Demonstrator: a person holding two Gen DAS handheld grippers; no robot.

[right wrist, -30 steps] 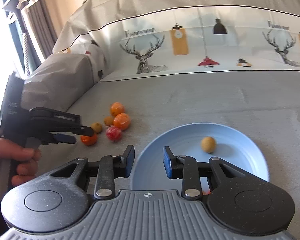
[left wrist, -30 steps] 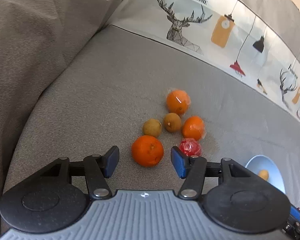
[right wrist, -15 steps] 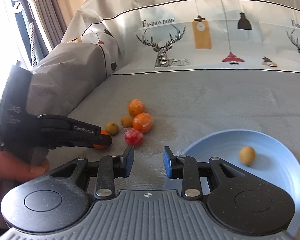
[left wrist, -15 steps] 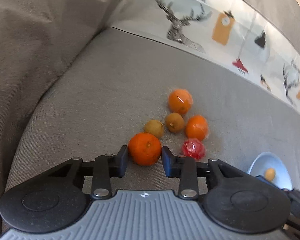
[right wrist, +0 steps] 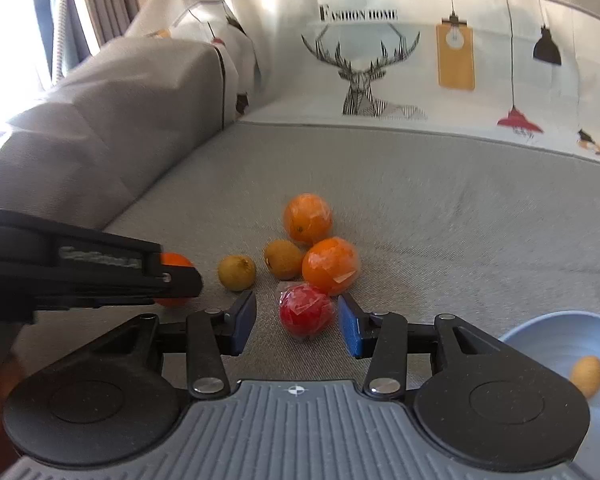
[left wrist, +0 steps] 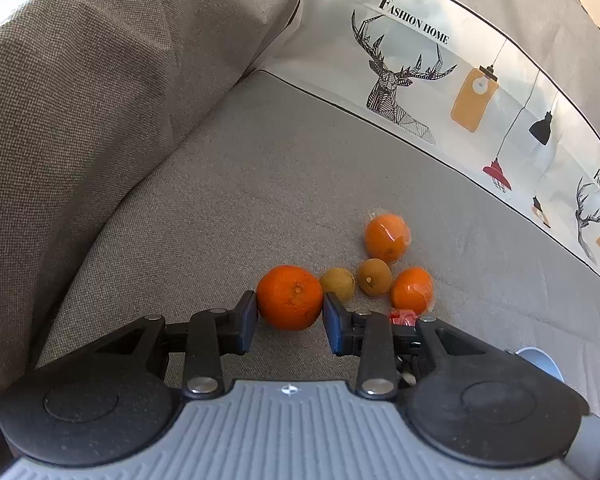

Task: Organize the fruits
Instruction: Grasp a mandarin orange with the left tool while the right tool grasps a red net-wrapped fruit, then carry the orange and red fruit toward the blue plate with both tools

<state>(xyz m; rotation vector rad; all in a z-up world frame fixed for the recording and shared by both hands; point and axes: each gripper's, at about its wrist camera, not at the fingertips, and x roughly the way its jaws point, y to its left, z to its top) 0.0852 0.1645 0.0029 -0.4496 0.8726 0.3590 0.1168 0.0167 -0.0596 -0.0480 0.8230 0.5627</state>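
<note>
My left gripper is shut on a bare orange on the grey sofa seat; it also shows in the right wrist view, the orange mostly hidden behind it. Beside it lie two small brown fruits, two plastic-wrapped oranges and a wrapped red fruit. My right gripper is open, its fingers on either side of the red fruit, not touching it. A blue plate at the right holds one small brown fruit.
The grey sofa armrest cushion rises at the left. The backrest with a deer-print cover stands behind the fruits. The plate's rim shows at the lower right of the left wrist view.
My left gripper has closed around the bare orange. My right gripper has moved left from the plate to the fruit pile and opened wider around the red fruit.
</note>
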